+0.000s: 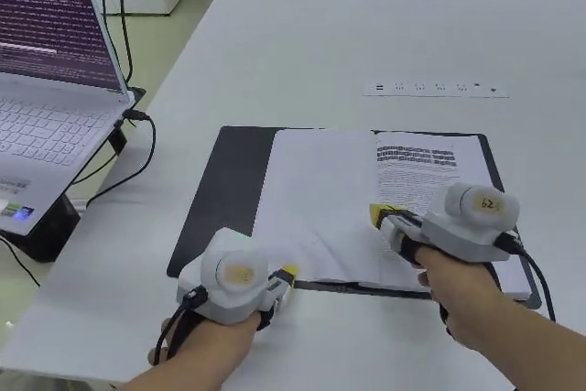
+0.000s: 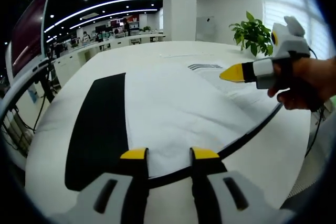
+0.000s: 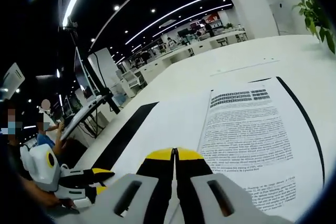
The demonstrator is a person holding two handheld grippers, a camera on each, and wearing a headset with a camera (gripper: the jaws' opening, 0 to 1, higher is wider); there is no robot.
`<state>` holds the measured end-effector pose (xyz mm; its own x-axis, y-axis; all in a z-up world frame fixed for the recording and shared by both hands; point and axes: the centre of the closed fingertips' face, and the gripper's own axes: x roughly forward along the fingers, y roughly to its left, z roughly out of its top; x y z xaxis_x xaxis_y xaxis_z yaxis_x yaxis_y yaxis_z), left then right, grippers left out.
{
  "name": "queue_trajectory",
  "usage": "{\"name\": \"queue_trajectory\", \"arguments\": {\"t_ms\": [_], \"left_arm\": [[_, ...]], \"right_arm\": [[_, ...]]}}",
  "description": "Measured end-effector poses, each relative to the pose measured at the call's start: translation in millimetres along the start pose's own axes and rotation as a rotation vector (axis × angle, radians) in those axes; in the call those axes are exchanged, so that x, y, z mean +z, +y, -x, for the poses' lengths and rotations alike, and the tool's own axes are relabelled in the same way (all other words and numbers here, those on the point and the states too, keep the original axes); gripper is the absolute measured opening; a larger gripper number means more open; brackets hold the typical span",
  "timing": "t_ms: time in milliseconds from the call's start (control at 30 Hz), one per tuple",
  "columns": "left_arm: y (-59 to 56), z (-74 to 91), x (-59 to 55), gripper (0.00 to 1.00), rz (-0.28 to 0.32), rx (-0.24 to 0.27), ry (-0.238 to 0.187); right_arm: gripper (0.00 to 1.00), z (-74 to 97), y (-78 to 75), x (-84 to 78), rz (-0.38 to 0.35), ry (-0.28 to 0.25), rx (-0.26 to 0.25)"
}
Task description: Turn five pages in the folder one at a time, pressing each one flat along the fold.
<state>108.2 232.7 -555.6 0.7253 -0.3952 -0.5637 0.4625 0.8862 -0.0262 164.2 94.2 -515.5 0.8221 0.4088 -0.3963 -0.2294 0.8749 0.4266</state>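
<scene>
Up left on white counter (image 1: 302, 34), open laptop (image 1: 46, 61) with cables (image 1: 137, 148); nearer, lying open, black folder (image 1: 229, 190) with printed page (image 1: 417, 180) at right. Left gripper (image 2: 169, 154) poised at folder's near edge, jaws parted; right gripper (image 3: 176, 152) low over the fold, jaws closed together.

The headset cam sits up high behind both grippers, tilted down at the counter (image 1: 302, 34), with the open folder (image 1: 238, 180) just ahead of the jaws. The left gripper (image 2: 169, 154) cam is way low, hugging the counter and looking out between its jaws over the folder's near edge. The right gripper (image 2: 231, 73) is beyond them, off to the right. The right gripper's cam rides close over the printed page (image 3: 247, 129), facing along its jaws. All three share the folder.
</scene>
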Motion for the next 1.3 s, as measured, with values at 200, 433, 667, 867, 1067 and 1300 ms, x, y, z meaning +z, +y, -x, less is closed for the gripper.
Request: {"name": "queue_trajectory", "arguments": {"t_ms": [200, 433, 667, 867, 1067, 1300], "left_arm": [[0.2, 0.0, 0.4, 0.3, 0.003, 0.001, -0.006], [0.1, -0.1, 0.2, 0.31, 0.008, 0.002, -0.01], [1.0, -0.4, -0.1, 0.3, 0.013, 0.005, -0.018], [1.4, 0.1, -0.3, 0.29, 0.015, 0.007, -0.022], [1.1, 0.2, -0.3, 0.29, 0.013, 0.005, -0.031], [0.7, 0.6, -0.1, 0.28, 0.018, 0.007, -0.042]], "right_arm": [[0.0, -15.5, -8.4, 4.7, 0.025, 0.002, -0.006], [0.0, -29.5, -23.7, 3.9, 0.005, 0.017, -0.034], [0.0, -41.3, -30.4, 5.1, -0.007, 0.027, -0.043], [0.0, -51.1, -37.5, 11.8, -0.028, 0.013, -0.052], [0.0, -57.5, -39.9, 18.7, -0.042, 0.004, -0.06], [0.0, -66.2, -39.8, 27.4, -0.038, -0.004, -0.061]]}}
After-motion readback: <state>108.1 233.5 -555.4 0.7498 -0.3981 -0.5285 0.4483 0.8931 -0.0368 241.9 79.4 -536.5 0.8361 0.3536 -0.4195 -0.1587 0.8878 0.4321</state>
